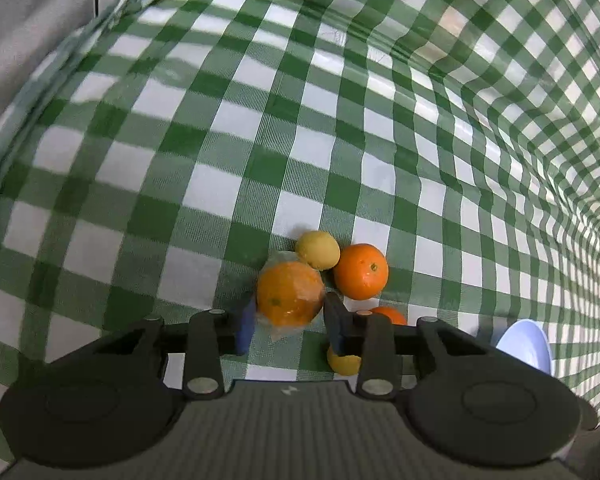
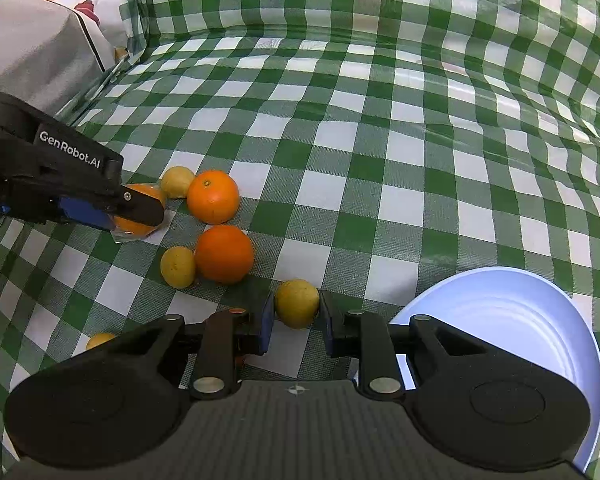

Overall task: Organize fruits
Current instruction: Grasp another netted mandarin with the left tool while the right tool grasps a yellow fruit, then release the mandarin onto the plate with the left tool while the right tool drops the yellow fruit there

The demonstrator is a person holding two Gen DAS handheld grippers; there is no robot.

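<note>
My left gripper (image 1: 289, 314) is shut on a plastic-wrapped orange (image 1: 290, 294); it also shows in the right wrist view (image 2: 138, 210) at the left, holding the same wrapped orange (image 2: 140, 226) just above the cloth. My right gripper (image 2: 296, 320) is closed around a yellow lemon (image 2: 297, 302) low over the cloth, pads touching both sides. Two bare oranges (image 2: 213, 196) (image 2: 225, 253) and two more lemons (image 2: 177, 181) (image 2: 177, 267) lie between the grippers. A pale blue plate (image 2: 512, 312) sits at the right, empty.
A green-and-white checked cloth (image 2: 380, 140) covers the table and rises at the back. Another lemon (image 2: 99, 339) lies by my right gripper's left side. A grey and white bag (image 2: 40, 48) stands at the far left. The plate also shows in the left wrist view (image 1: 526, 346).
</note>
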